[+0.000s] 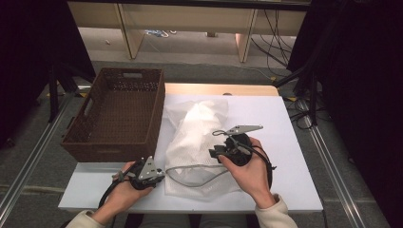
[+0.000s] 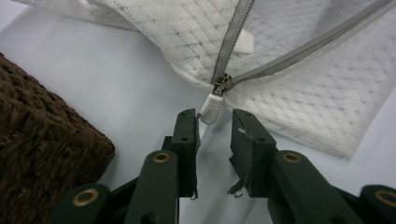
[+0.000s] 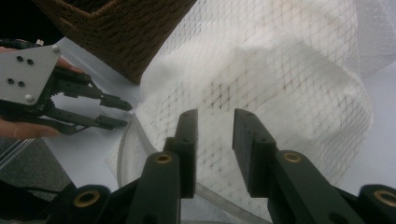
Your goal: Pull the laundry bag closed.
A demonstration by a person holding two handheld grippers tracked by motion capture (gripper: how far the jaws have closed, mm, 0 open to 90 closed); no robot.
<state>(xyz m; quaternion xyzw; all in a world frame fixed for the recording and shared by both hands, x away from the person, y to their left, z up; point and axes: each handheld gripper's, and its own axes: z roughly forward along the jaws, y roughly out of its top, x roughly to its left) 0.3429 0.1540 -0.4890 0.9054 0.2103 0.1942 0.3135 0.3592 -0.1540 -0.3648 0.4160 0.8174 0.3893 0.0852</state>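
A white mesh bag with a grey zipper lies on the white table, bulging with something white inside. My left gripper points at the bag's near left corner. In the left gripper view its jaws stand open, and the zipper's white pull tab hangs from the slider just between the tips, unpinched. My right gripper hovers over the middle of the bag. Its jaws are open above the mesh, with nothing between them.
A brown wicker basket stands at the table's left, close to the bag and to my left gripper. Its corner is beside the left jaw. Dark stands and cables flank the table.
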